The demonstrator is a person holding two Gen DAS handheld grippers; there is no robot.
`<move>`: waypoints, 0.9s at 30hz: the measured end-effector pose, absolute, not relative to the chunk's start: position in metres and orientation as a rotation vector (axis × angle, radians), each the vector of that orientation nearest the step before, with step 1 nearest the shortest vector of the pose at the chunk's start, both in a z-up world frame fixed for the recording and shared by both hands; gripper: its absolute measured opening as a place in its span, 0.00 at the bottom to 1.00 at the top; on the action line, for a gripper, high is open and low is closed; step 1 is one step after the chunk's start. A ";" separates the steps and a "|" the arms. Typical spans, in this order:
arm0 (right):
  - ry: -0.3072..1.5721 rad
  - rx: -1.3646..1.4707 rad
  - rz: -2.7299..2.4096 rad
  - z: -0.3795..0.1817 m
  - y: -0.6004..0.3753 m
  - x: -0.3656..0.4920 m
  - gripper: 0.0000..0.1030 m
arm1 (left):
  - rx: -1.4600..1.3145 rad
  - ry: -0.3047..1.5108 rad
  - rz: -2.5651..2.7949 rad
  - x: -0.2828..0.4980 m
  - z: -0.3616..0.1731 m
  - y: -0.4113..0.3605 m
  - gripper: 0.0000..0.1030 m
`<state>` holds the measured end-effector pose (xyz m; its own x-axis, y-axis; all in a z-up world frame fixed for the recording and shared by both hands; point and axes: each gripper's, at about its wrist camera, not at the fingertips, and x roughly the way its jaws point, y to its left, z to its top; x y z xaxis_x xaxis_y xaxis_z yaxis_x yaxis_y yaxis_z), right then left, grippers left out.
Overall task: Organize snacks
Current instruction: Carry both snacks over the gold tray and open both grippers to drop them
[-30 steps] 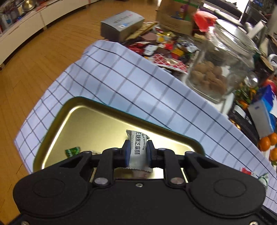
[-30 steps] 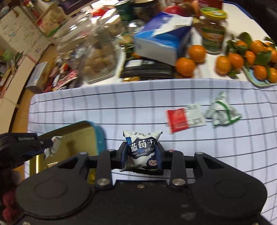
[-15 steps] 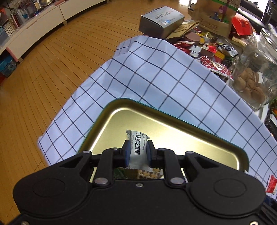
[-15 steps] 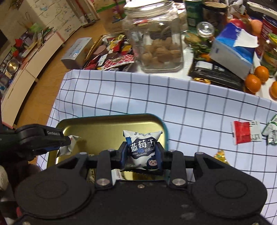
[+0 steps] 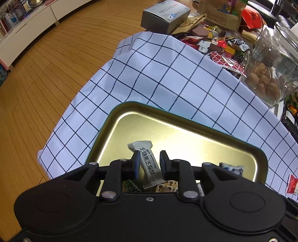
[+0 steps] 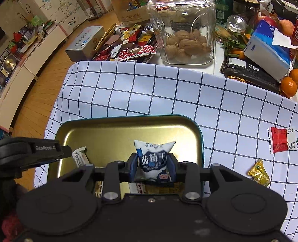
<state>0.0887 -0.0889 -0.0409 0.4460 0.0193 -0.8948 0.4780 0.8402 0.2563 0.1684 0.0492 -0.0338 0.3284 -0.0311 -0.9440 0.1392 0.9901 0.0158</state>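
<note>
A gold metal tray (image 5: 167, 119) (image 6: 104, 128) lies on the checked cloth. My left gripper (image 5: 150, 164) is over the tray with its jaws parted. A grey sesame crisp packet (image 5: 148, 163) hangs tilted between them, loose from the pads; it also shows in the right wrist view (image 6: 80, 157). My right gripper (image 6: 152, 164) is shut on a white and blue dried blueberry packet (image 6: 153, 162), held above the tray. Several small packets lie in the tray under both grippers.
On the cloth to the right lie a red and white packet (image 6: 281, 139) and a gold candy (image 6: 259, 172). Behind stand a glass jar of walnuts (image 6: 184, 33), a grey box (image 5: 163, 14), a tissue box (image 6: 268, 50), oranges (image 6: 288, 85) and a heap of snacks.
My left gripper has opened and the sesame crisp packet has slipped and tilted between the jaws. Both grippers have moved further over the tray.
</note>
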 end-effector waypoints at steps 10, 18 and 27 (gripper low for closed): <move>1.114 0.496 -0.305 -0.042 -0.088 0.092 0.47 | 0.121 1.281 -0.135 0.169 -0.042 0.045 0.31; 1.155 0.493 -0.351 -0.048 -0.099 0.088 0.48 | 0.161 1.314 -0.156 0.165 -0.048 0.036 0.31; 1.169 0.492 -0.356 -0.049 -0.105 0.085 0.48 | 0.184 1.320 -0.170 0.162 -0.050 0.028 0.31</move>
<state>0.0854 -0.1047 -0.0489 0.3550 -0.0135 -0.9348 0.5102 0.8407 0.1816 0.1619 0.0278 -0.0503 0.2395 -0.0191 -0.9707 0.2277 0.9730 0.0370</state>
